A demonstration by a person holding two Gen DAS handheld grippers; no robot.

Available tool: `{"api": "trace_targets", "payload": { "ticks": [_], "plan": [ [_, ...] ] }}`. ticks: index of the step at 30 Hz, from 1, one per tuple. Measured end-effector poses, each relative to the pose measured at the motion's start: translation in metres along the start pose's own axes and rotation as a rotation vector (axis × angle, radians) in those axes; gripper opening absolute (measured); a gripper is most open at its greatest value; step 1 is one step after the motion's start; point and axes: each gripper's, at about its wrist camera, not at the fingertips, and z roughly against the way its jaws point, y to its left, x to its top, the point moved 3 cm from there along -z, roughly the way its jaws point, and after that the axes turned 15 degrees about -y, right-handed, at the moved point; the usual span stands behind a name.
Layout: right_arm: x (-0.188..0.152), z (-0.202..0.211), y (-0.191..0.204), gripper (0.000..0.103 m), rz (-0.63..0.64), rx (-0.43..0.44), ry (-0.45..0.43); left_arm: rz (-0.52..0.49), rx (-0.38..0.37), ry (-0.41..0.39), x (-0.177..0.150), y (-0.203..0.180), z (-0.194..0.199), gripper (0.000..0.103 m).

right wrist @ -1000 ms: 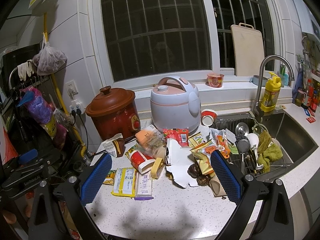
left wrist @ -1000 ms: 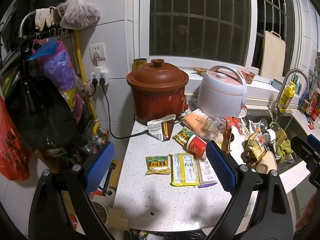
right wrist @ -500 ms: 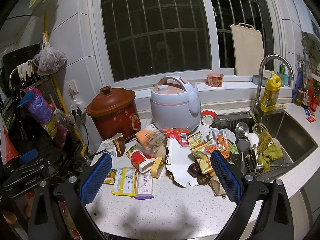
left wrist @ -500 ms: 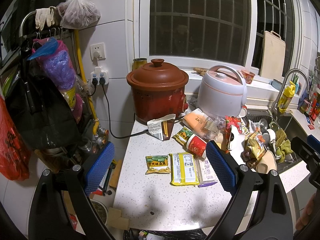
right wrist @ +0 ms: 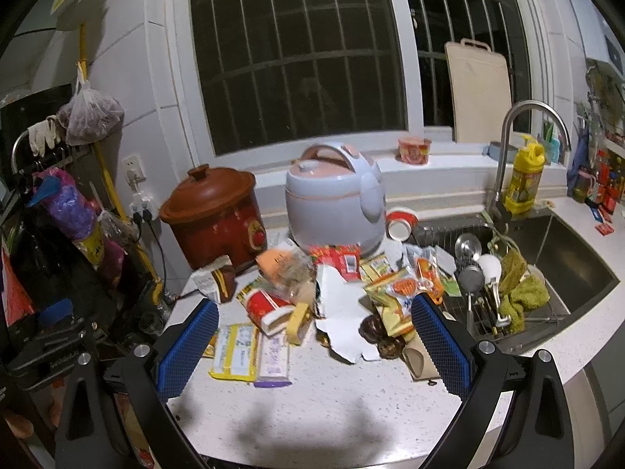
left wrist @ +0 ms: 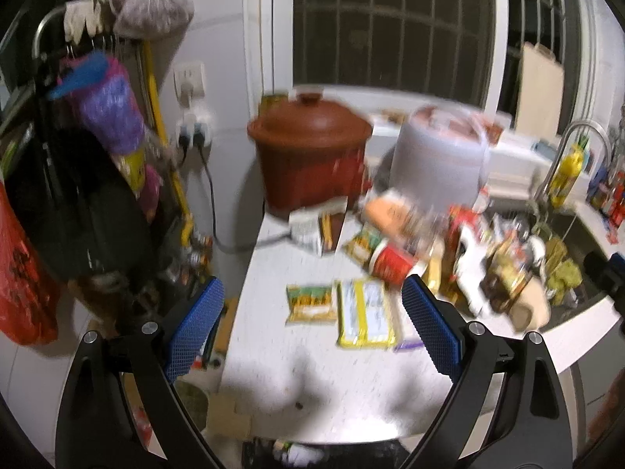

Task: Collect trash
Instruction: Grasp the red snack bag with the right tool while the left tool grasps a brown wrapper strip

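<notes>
A heap of trash lies on the white counter (right wrist: 312, 410): a yellow wrapper (left wrist: 365, 314) (right wrist: 236, 349), a small green-yellow packet (left wrist: 310, 305), a red paper cup (left wrist: 392, 265) (right wrist: 265, 306), torn white paper (right wrist: 340, 312), snack bags (right wrist: 402, 293) and a torn carton (left wrist: 318, 226). My left gripper (left wrist: 312, 324) is open and empty above the counter's front, before the packets. My right gripper (right wrist: 312, 346) is open and empty, held before the heap.
A brown clay pot (right wrist: 213, 211) and a white rice cooker (right wrist: 336, 203) stand behind the trash. A sink (right wrist: 547, 258) with dishes and a green cloth is at right. Bags hang on a rack (left wrist: 90, 136) at left. A black bag (left wrist: 289, 453) shows below the counter edge.
The left wrist view has gone blurred and shifted slightly, so the left gripper is moving. The right gripper has barely moved. Both stay open.
</notes>
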Motion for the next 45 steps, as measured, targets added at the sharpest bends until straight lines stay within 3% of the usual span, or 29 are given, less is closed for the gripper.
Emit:
{"api": "trace_targets", "payload": {
  "ticks": [3, 8, 12, 17, 22, 23, 24, 25, 27, 34, 36, 40, 45],
  "plan": [
    [-0.024, -0.024, -0.018, 0.098, 0.018, -0.020, 0.059, 0.012, -0.008, 0.097, -0.039, -0.001, -0.021, 0.090],
    [-0.057, -0.078, -0.036, 0.098, 0.018, 0.028, 0.142, 0.054, -0.005, 0.268, -0.090, -0.006, -0.044, 0.090],
    [-0.055, -0.142, -0.039, 0.098, -0.031, 0.103, 0.188, 0.055, 0.014, 0.304, -0.109, -0.010, -0.045, 0.090],
    [-0.052, -0.225, -0.032, 0.098, 0.003, 0.109, 0.265, 0.076, 0.035, 0.374, -0.126, -0.011, -0.047, 0.090],
    [-0.069, -0.277, -0.033, 0.097, -0.002, 0.113, 0.381, 0.125, 0.072, 0.419, -0.136, -0.003, -0.050, 0.090],
    [-0.072, -0.280, -0.033, 0.087, 0.001, 0.120, 0.396, 0.130, 0.079, 0.420, -0.137, -0.002, -0.050, 0.090],
    [-0.073, -0.280, -0.032, 0.076, 0.005, 0.136, 0.402, 0.133, 0.084, 0.419, -0.137, -0.001, -0.050, 0.090],
    [-0.073, -0.280, -0.032, 0.057, -0.013, 0.168, 0.409, 0.134, 0.089, 0.414, -0.135, 0.000, -0.051, 0.090],
    [-0.068, -0.273, -0.034, 0.046, -0.093, 0.225, 0.411, 0.134, 0.088, 0.408, -0.132, -0.002, -0.054, 0.090],
    [-0.007, -0.223, -0.039, 0.044, -0.168, 0.355, 0.248, 0.063, 0.022, 0.371, -0.110, -0.037, -0.068, 0.090],
    [0.021, -0.199, -0.042, 0.044, -0.188, 0.374, 0.162, 0.038, -0.006, 0.343, -0.100, -0.051, -0.072, 0.090],
    [0.066, -0.153, -0.055, 0.045, -0.224, 0.411, 0.039, 0.011, -0.127, 0.308, -0.085, -0.087, -0.086, 0.090],
    [0.082, -0.091, -0.091, 0.051, -0.259, 0.407, -0.044, 0.117, -0.314, 0.327, -0.085, -0.129, -0.110, 0.090]
  ]
}}
